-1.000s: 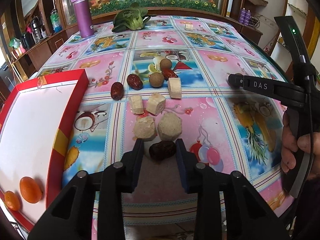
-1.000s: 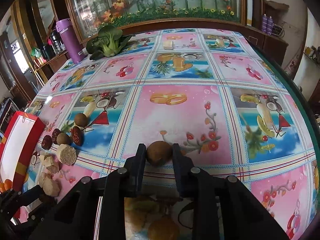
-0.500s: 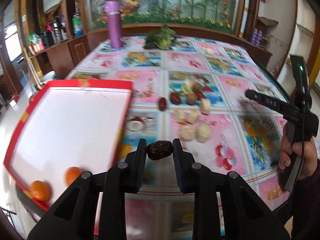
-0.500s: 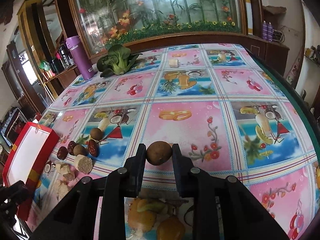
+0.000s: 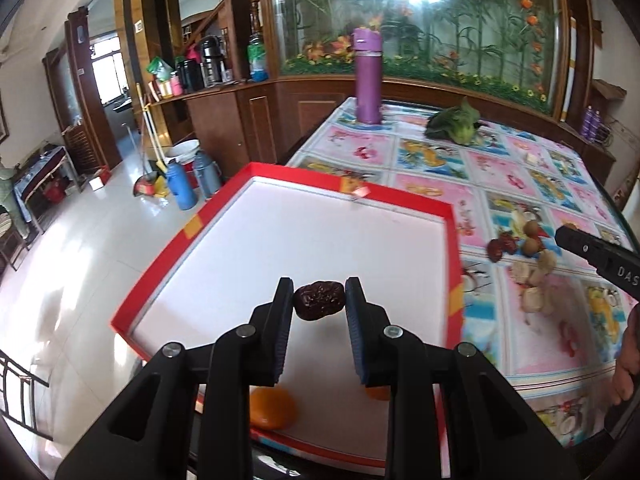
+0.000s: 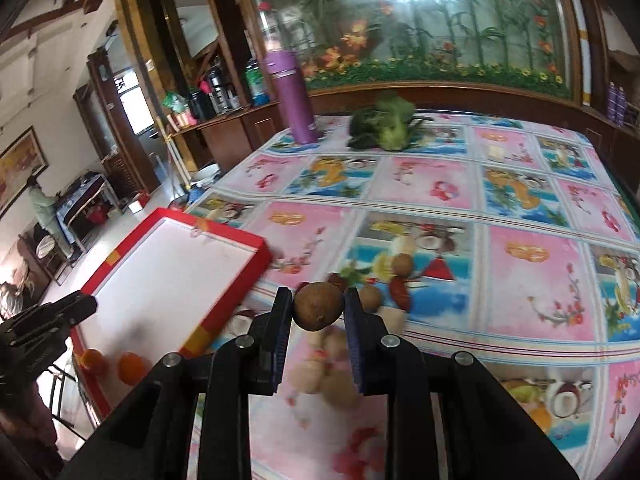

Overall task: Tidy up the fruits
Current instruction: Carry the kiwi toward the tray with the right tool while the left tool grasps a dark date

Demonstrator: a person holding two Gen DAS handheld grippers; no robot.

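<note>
While the left tool [image 5: 320,300] gripped a dark red date [image 5: 319,300] above the red-rimmed white tray [image 5: 451,240], right tool [image 6: 319,307] clamped on a round brown fruit [image 6: 319,306] over the tabletop [image 6: 532,316], two oranges [image 6: 130,367] in the tray's near corner, remaining fruits [image 5: 532,264] clustered beside the tray.

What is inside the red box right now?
Two oranges lie inside the red box at its near end. The left gripper covers some of the white floor.
</note>
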